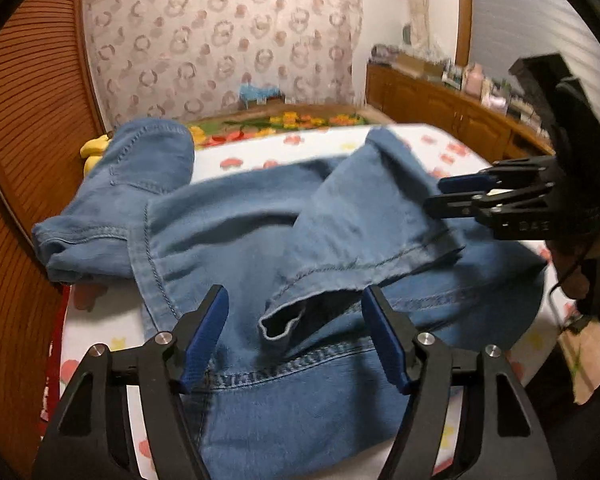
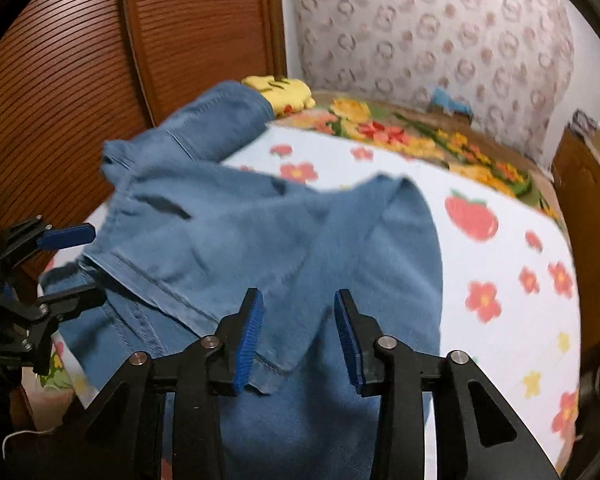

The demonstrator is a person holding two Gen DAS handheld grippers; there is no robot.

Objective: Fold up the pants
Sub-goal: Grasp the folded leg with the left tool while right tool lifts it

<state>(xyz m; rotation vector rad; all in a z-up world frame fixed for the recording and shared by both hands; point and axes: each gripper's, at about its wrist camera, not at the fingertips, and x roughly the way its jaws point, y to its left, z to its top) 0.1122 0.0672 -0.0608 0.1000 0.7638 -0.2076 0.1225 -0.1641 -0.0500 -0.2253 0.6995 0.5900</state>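
The pants point(image 1: 228, 232) lie rumpled on the bed point(image 2: 500, 264), legs crossed, unfolded; the left gripper point(image 1: 294, 336) and right gripper point(image 2: 298, 340) both gape empty.

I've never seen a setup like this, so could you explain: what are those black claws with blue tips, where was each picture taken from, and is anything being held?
The claws are hand-held grippers, one in each of a person's hands; no robot arm is involved. Each carries a wide-angle camera looking along its two fingers. One picture comes from the left gripper, the other from the right gripper. Each also shows the other gripper at its edge. On the bed's flower-printed sheet lie blue denim pants, partly folded, one leg doubled back over the rest. Both grippers stand open just above the cloth, so nothing is held now. A yellow soft item sits beyond the pants.
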